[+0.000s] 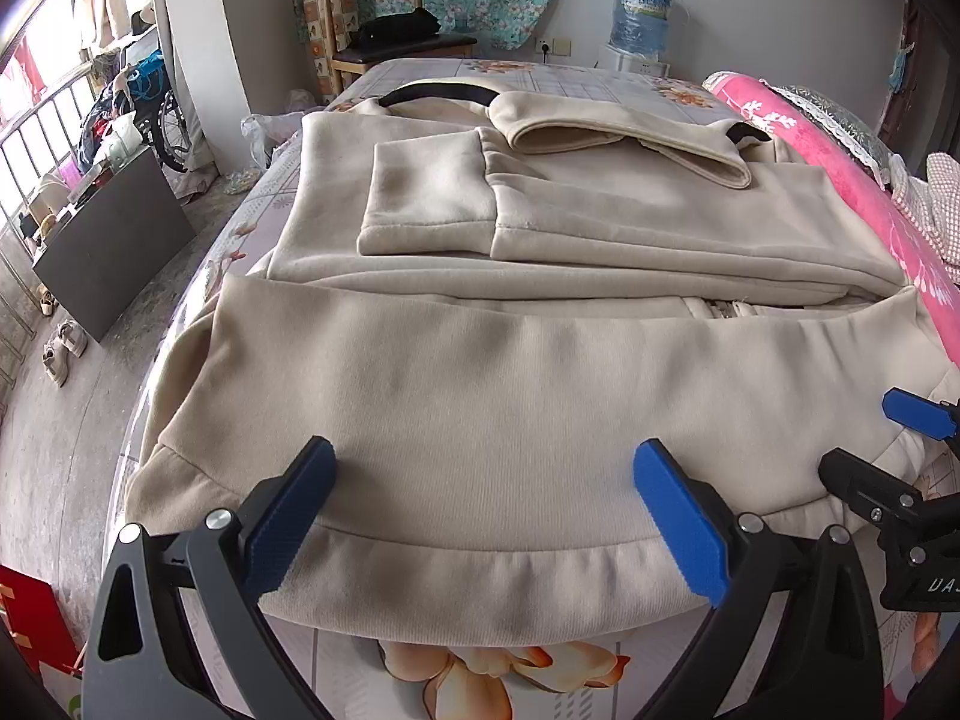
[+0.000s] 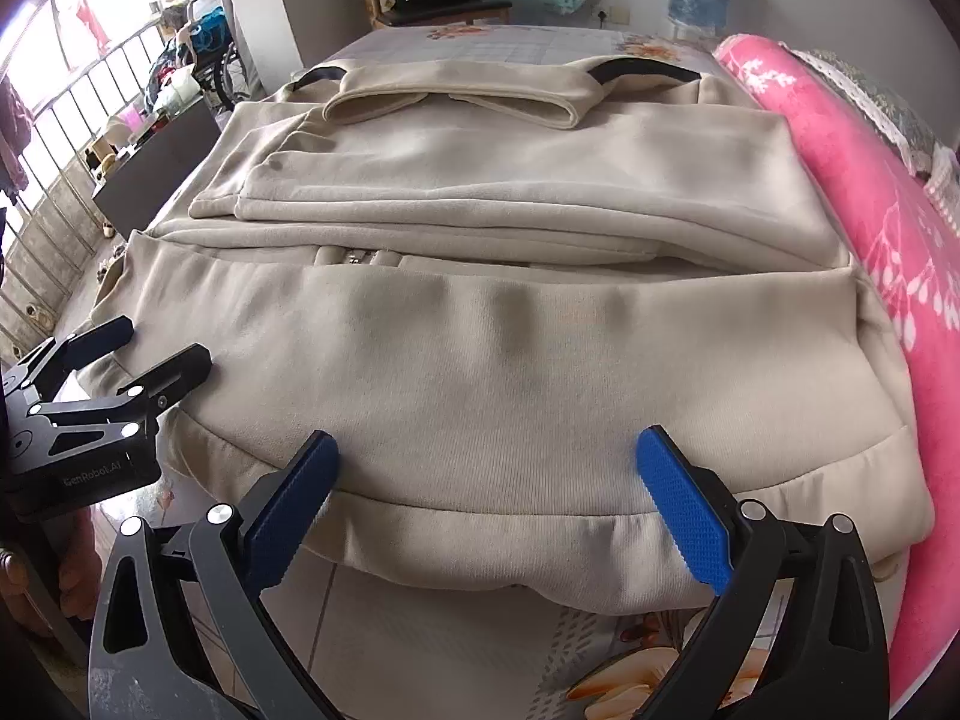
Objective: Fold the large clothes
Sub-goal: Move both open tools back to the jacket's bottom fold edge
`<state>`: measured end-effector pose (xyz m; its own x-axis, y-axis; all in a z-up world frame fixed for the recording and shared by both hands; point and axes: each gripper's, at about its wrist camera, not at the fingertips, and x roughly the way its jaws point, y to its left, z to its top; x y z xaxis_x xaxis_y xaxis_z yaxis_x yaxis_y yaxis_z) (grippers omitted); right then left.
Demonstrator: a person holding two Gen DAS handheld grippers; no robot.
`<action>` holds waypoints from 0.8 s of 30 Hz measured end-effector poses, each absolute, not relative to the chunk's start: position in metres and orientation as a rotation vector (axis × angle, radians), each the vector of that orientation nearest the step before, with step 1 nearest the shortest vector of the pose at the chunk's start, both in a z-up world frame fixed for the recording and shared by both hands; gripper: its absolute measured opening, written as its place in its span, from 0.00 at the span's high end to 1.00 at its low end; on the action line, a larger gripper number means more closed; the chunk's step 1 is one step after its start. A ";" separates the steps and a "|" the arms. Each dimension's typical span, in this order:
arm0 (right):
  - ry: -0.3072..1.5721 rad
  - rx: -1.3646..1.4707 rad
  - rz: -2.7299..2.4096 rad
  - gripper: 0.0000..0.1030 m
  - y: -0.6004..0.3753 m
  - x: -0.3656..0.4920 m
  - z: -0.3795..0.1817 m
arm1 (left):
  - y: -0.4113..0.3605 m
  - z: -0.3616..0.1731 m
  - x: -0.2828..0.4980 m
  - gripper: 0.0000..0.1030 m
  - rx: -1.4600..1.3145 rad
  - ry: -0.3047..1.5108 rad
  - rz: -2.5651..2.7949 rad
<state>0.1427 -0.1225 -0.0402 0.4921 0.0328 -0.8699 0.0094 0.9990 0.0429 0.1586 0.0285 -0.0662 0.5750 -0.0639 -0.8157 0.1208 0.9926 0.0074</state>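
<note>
Your left gripper [image 1: 483,516] and right gripper [image 2: 486,510] were spread wide, holding nothing, over the near hem. The beige jacket [image 1: 540,372] lay part-folded on the bed [image 1: 588,81].

We are holding the left hand-held gripper [image 1: 483,516] low and level, jaws spread wide, gripping nothing, the right hand-held gripper [image 2: 486,510] just beside it, likewise gaping, both pointing forward side by side

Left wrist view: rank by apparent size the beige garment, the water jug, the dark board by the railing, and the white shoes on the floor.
1. beige garment, fills most of the frame, though nearest the camera
2. dark board
3. water jug
4. white shoes; jug and shoes look close, so that order is unsure
</note>
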 end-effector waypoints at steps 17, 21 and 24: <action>1.004 -0.003 0.007 0.08 -0.122 0.151 -0.042 | 0.029 -0.067 0.155 0.05 0.088 0.928 -0.127; 0.990 -0.009 0.007 0.08 -0.122 0.149 -0.044 | 0.030 -0.067 0.155 0.05 0.098 0.930 -0.152; 0.986 -0.020 0.012 0.08 -0.122 0.149 -0.044 | 0.033 -0.066 0.154 0.05 0.092 0.926 -0.177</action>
